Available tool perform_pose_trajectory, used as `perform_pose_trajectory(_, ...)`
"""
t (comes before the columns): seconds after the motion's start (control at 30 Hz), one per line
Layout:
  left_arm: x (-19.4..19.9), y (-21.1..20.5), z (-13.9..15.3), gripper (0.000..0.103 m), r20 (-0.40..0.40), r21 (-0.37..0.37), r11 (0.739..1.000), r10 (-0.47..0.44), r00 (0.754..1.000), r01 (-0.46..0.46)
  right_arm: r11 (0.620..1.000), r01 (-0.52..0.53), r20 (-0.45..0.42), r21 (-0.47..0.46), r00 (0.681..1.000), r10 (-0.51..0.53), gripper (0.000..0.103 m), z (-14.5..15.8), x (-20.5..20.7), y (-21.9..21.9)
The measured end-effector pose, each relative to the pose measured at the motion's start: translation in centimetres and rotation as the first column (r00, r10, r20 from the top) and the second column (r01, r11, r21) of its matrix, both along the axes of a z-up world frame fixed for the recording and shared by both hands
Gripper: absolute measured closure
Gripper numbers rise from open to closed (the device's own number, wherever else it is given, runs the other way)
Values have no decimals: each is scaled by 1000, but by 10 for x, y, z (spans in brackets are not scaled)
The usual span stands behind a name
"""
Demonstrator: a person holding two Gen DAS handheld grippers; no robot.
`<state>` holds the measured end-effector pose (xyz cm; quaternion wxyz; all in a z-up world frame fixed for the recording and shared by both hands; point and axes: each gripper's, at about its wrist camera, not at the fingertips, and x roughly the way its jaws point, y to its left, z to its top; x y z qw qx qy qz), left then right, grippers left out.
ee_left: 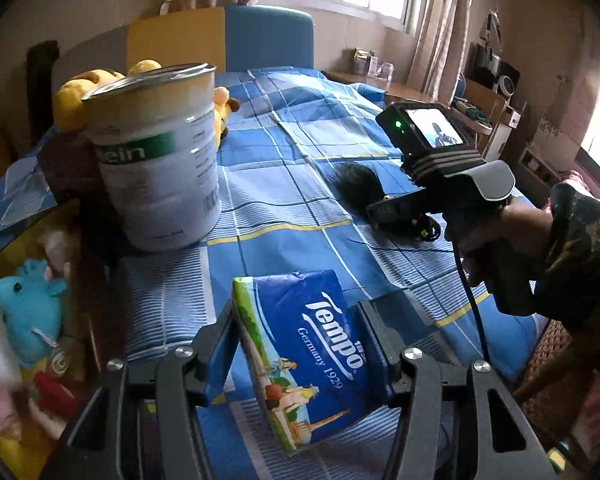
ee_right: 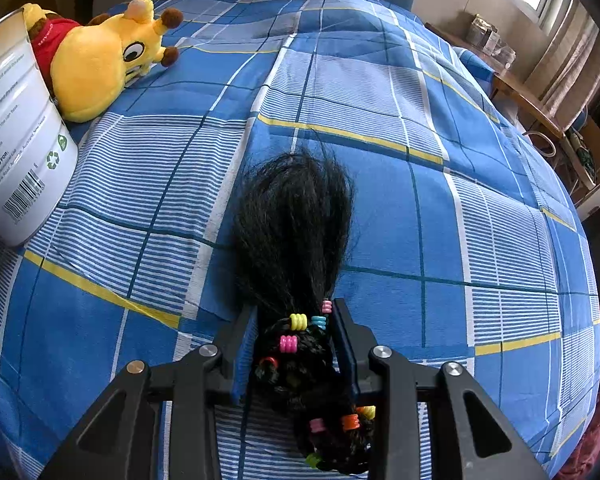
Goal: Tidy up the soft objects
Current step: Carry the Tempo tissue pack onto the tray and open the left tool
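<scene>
Left wrist view: the left gripper (ee_left: 300, 344) has its jaws about half open and pressed on both sides of a blue Tempo tissue pack (ee_left: 304, 356), soft plastic wrap with a green strip and little cartoon figures, held tilted just above the near edge of the bed (ee_left: 284, 148) with its blue plaid cover. Off to the left edge stands a big white tin (ee_left: 156, 156), with a yellow giraffe plush (ee_left: 220, 114) peeking out behind it, and down past that edge sits a heap of small plush toys (ee_left: 28, 320), a teal one on top. Further right, the right gripper (ee_left: 396, 210) is in a hand (ee_left: 484, 256), tip down on a black hair piece (ee_left: 356, 188). Right wrist view: the right gripper (ee_right: 294, 340) is nearly closed, clamping the braided end of the black hair piece (ee_right: 292, 232), colourful beads on the braids, loose end fanned out on the cover mid-bed. The giraffe plush (ee_right: 100, 60) and tin (ee_right: 16, 140) sit near the far left corner, well apart from it.
</scene>
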<state>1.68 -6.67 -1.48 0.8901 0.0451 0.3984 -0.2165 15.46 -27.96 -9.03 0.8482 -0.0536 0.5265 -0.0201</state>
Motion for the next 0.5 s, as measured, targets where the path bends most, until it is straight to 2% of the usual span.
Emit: perform_pose_trajectory(0.5,-2,49,22,46,19,-29,990,136,991,-136,999,-24,13,-27,1000,25,68,1,-3,3)
